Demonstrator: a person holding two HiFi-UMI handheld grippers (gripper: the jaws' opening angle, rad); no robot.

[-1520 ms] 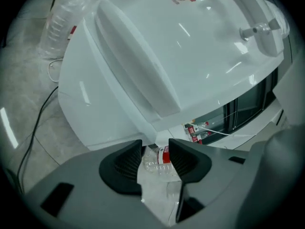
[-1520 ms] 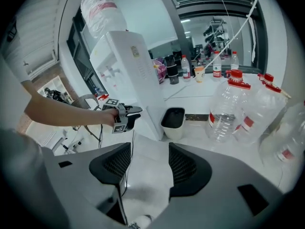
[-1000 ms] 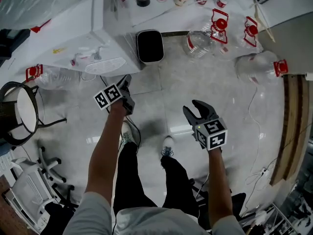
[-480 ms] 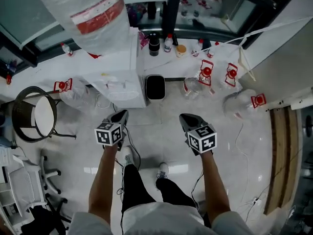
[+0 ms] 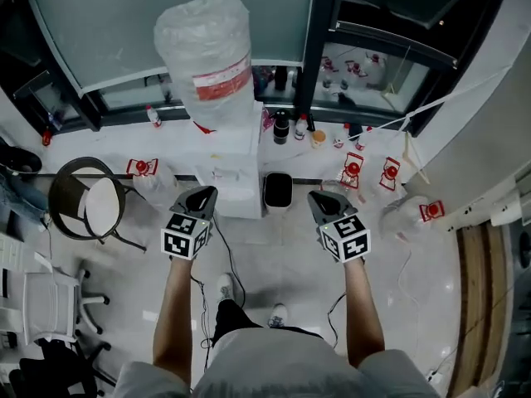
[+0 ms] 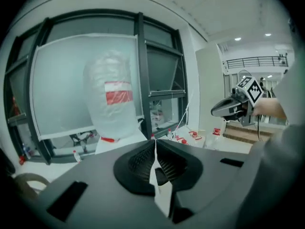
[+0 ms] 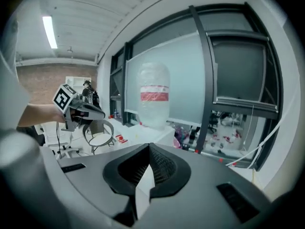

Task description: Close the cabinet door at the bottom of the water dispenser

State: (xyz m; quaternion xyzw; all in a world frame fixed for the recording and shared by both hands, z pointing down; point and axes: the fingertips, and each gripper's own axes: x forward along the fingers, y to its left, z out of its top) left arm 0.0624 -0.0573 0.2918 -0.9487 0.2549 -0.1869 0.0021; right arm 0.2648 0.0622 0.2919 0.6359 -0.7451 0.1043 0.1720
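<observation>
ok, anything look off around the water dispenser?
Yes: several clear red-capped jugs lie tipped on the floor right of the water dispenser, with another jug on its left. The bottle on top is wrapped in plastic film. The cabinet door cannot be seen from here.

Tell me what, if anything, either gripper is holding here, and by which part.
Nothing is held. The left gripper and the right gripper are both shut with nothing between their jaws, short of the water dispenser.

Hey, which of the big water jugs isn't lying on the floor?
The plastic-wrapped jug with the red label, standing atop the white water dispenser. The other red-capped jugs lie on the floor on either side of it.
</observation>
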